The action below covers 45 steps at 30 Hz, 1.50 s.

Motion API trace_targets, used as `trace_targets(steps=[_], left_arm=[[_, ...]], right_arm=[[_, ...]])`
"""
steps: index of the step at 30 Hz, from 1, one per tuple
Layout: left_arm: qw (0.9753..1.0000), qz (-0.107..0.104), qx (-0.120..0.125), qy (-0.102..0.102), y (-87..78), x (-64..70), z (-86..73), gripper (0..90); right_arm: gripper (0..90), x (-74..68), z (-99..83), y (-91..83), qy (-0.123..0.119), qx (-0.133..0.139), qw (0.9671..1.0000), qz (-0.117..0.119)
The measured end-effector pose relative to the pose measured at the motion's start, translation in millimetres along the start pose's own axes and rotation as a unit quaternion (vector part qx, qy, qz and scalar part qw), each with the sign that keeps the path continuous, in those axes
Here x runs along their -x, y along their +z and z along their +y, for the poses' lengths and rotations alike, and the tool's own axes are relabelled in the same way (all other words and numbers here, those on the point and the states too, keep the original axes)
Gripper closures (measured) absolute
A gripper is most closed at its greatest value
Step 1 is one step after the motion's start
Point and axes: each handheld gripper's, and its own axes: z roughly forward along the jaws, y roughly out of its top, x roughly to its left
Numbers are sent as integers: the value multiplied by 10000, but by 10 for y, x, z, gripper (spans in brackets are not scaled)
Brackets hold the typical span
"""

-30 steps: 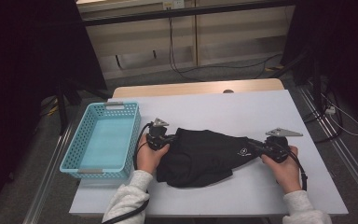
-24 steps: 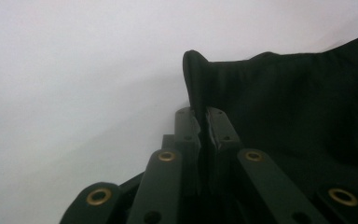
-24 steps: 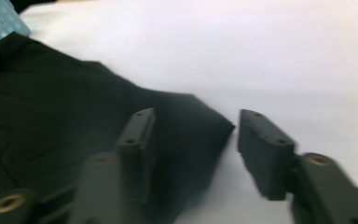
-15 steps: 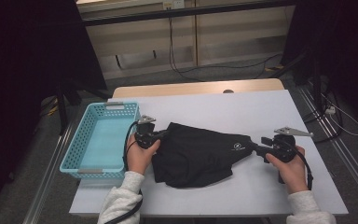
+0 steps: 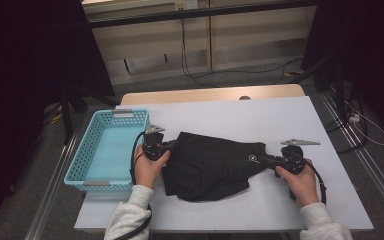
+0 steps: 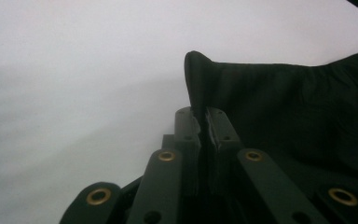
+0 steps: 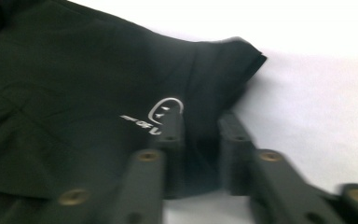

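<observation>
My left gripper (image 6: pixel 203 126) was pinching one edge of the black fabric garment (image 5: pixel 215 162) flat on the white table (image 5: pixel 260 120). My right gripper (image 7: pixel 200 128) had its jaws spread around the opposite corner, beside the white logo (image 7: pixel 161 114).

Dim room (cables (image 5: pixel 200 75) perhaps) behind white table (image 5: pixel 280 120).

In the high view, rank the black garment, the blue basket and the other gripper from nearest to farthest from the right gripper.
1. Black garment, its corner at the right gripper.
2. Left gripper, at the garment's far left edge.
3. Blue basket, at the table's left edge.
</observation>
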Motion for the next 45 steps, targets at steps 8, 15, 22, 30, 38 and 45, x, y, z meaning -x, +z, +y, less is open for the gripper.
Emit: trace_targets(steps=[8,15,22,30,38,45], left_arm=[[9998,-106,111,110,-46,66,27,832],[9998,43,97,158,17,61,-22,630],[9999,-49,-86,109,137,61,-61,532],[9994,-38,-318,123,210,106,-68,551],[9980,-236,-577,39,283,164,-102,608],[9966,-301,-751,-175,315,184,-121,712]], right_arm=[[833,3,141,-256,-113,868,9961,-111],[833,83,98,-268,-127,639,9973,-349],[831,116,75,-263,-114,541,9973,-476],[830,124,44,-276,-106,466,9978,-454],[829,128,8,-280,-130,391,9982,-429],[829,126,-24,-268,-151,328,9985,-420]])
